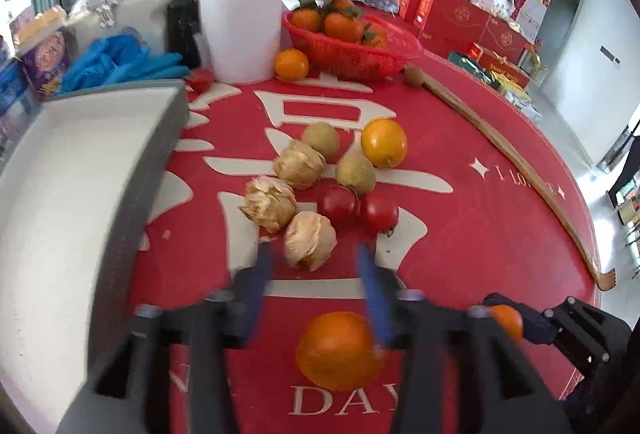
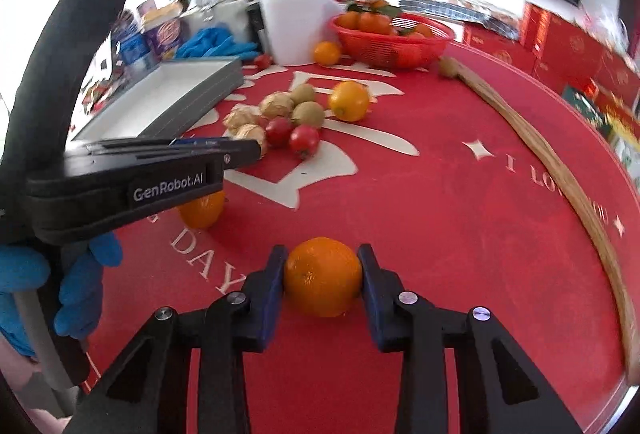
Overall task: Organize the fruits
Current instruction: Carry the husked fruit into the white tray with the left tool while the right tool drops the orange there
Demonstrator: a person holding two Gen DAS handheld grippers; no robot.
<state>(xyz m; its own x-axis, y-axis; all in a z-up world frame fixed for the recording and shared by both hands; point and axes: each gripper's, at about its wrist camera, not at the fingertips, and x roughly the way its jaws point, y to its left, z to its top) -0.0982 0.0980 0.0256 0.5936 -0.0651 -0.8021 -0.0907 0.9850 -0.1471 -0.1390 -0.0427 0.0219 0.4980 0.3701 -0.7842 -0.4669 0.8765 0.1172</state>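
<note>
Fingers of the right gripper (image 2: 322,270) are closed on an orange (image 2: 322,276): its two blue pads (image 2: 272,290) press the fruit's left and right sides, and the orange sits between the fingertips, low against the red tablecloth (image 2: 460,234). Whether it rests on the cloth or is just lifted off cannot be told.

Fingers of the left gripper (image 1: 316,262) stand apart with nothing pressed between them. In the left wrist view they are blurred. A second orange (image 1: 340,350) lies on the cloth below and behind the fingertips, under the gripper's right-hand finger, not gripped. Just ahead of the left fingertips lies a papery husked fruit (image 1: 310,240), close to the left-hand finger but not clasped.

Taking that husked fruit as the landmark: two more husked fruits (image 1: 270,203) lie just beyond it, two cherry tomatoes (image 1: 360,210) sit beside it to the right, touching each other, and two kiwis (image 1: 355,173) and a yellow-orange citrus (image 1: 384,143) lie farther beyond. A grey tray (image 1: 156,170) with a white inside stands to its left. Well beyond it, a red basket (image 1: 352,54) holds leafy tangerines.

In the right wrist view, a blue-gloved hand (image 2: 60,286) holds the left gripper's handle.
</note>
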